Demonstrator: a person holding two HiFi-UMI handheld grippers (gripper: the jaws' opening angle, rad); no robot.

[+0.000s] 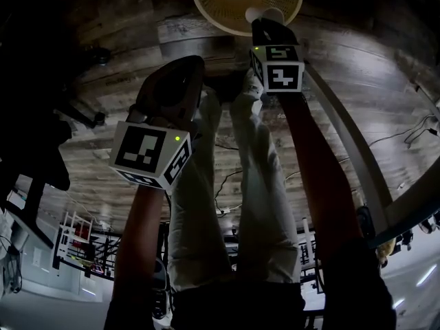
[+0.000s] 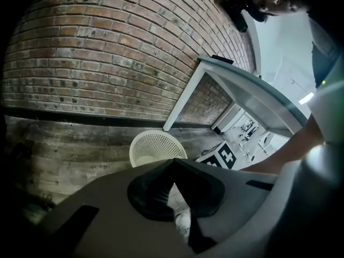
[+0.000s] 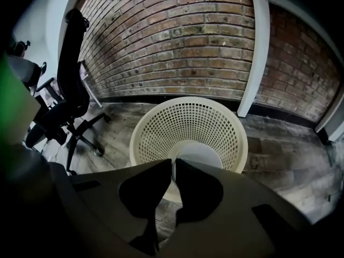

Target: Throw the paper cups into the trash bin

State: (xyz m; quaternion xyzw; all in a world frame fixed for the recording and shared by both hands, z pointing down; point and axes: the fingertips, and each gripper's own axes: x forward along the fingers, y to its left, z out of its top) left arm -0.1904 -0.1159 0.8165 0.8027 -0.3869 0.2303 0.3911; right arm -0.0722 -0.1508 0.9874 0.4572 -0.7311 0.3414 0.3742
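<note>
Dark wood plank flooring (image 1: 103, 40) runs up to a red brick wall (image 3: 177, 42), and a cream mesh trash bin (image 1: 206, 12) stands on the planks near that wall, just ahead of the person's feet in the head view. A white table (image 2: 242, 85) stands close beside the bin, one of its legs (image 3: 255, 52) coming down just past the basket's right side, and a black office chair (image 3: 70, 90) sits off to the left in the right gripper view. The person's legs (image 1: 261, 184), in light trousers, fill the middle of the head view. The right gripper (image 3: 173, 163) points steeply down, its jaws drawn almost together and pinching the thin wall of a white paper cup (image 3: 199, 155). The cup hangs beyond the jaw tips, over the bin's open mouth near its closer rim; in the head view the cup (image 1: 265, 14) shows as a pale shape against the mesh just ahead of that gripper (image 1: 265, 27). The left gripper (image 2: 172, 163) is held lower in the head view (image 1: 189, 67) and short of the bin, its jaw tips meeting with nothing between them; its own view shows the bin (image 2: 153, 147) a little way ahead on the floor.
</note>
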